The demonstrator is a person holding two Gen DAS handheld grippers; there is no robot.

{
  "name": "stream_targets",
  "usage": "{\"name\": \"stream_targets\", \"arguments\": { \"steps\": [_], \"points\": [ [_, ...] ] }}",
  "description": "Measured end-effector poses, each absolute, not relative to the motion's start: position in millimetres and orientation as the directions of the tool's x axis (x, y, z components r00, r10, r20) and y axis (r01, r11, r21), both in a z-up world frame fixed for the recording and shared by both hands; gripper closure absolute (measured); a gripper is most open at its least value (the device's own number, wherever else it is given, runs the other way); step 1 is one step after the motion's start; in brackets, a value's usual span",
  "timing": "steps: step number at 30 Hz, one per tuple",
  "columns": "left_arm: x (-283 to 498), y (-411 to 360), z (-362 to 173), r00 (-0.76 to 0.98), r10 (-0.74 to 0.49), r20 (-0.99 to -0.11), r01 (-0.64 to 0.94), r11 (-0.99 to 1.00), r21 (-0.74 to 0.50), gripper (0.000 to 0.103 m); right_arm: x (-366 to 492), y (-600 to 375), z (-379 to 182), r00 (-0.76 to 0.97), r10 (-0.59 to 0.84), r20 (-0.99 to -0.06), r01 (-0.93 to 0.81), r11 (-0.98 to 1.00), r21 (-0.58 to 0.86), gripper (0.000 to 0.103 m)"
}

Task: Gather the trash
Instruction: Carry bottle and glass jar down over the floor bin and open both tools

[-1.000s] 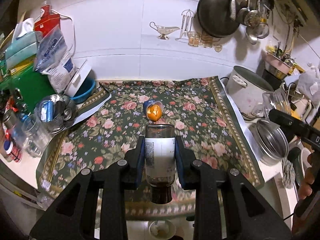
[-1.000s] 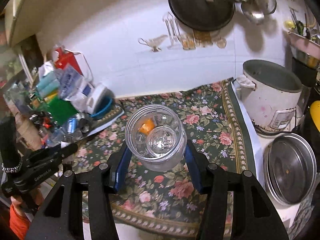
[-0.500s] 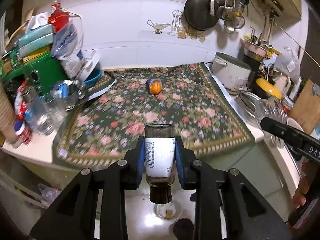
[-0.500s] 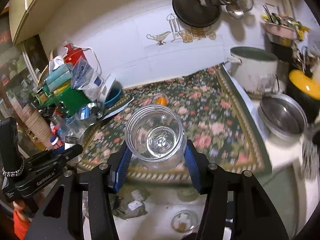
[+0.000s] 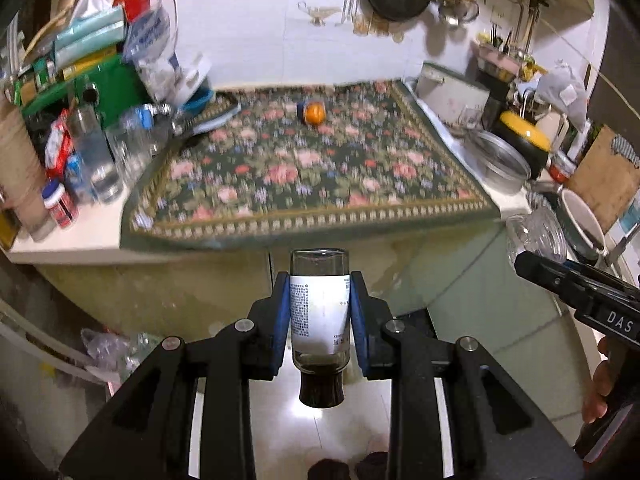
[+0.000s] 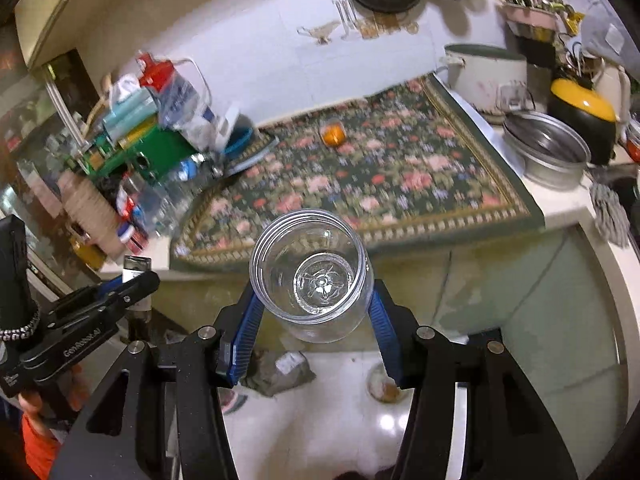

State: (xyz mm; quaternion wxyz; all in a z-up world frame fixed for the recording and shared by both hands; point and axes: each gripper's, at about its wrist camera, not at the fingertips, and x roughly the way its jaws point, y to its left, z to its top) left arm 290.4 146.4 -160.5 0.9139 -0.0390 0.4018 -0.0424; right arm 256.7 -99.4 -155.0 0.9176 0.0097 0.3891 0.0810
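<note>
Glass bottle and clear jar gripped over floor

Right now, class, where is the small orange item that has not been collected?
The orange item lies on the floral cloth near its far edge, close to the white wall. In the left wrist view it is just left of centre, beyond the held bottle.

A cloth is spread over the middle of the table, reaching its front edge. A small jar lies on the cloth near the back edge. Bottles and packets are crowded at the left end. A pot is set at the back right corner, with a metal bowl before it. A dish lies on the floor below the front edge.
</note>
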Motion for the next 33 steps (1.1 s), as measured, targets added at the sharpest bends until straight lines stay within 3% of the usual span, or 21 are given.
{"name": "stream_targets", "arguments": {
  "steps": [11,23,29,33],
  "points": [
    [305,95,-299,0.508,-0.145,-0.849,0.024,0.988,-0.155,0.075,259,-147,-260,0.555,0.099,-0.826,-0.092,0.994,0.057,0.054],
    [319,66,-483,0.382,-0.153,-0.912,-0.047,0.982,-0.184,0.075,299,-207,-423,0.413,0.121,-0.902,-0.141,0.988,0.068,0.054],
    [348,64,-534,0.376,-0.178,-0.909,-0.064,0.974,-0.217,0.075,333,-210,-478,0.395,0.151,-0.906,-0.173,0.981,0.087,0.053],
    [376,57,-547,0.397,-0.242,-0.886,-0.036,0.96,-0.278,0.075,351,-212,-486,0.399,0.175,-0.9,-0.185,0.977,0.108,0.053]
  ]
}}
